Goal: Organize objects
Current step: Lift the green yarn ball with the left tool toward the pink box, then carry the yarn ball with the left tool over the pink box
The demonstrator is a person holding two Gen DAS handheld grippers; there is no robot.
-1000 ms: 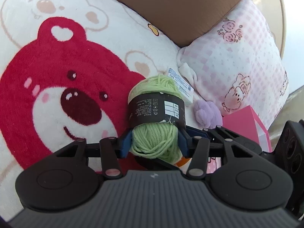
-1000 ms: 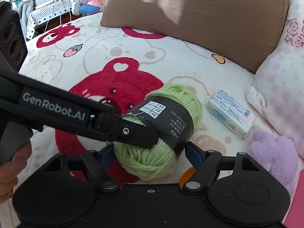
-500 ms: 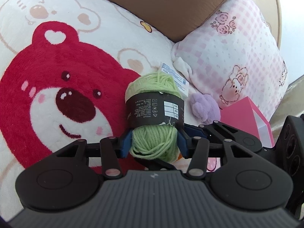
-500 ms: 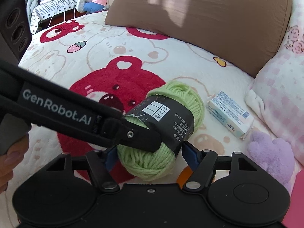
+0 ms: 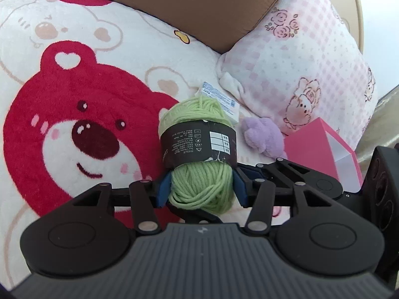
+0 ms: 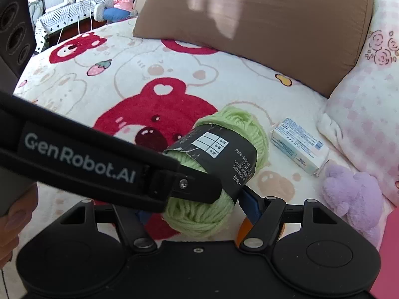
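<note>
Two hand-held grippers meet on one green yarn ball with a dark paper band (image 5: 199,149), beside the white soap packet (image 6: 299,147) on the bed: left hand-held gripper (image 5: 199,189) clamps it, right hand-held gripper (image 6: 197,214) brackets it loosely. I fear soft strands slipping or snagging if I pull unevenly.

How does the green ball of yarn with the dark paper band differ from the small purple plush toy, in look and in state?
The green ball of yarn with the dark paper band is wound strands, partly wrapped by a printed label; the small purple plush toy is fuzzy, lumpy and unlabelled. The yarn looks larger. It is clamped between the left gripper's blue pads; the toy lies untouched beside the pink checked pillow. Both are soft and over the bear-print blanket.
</note>
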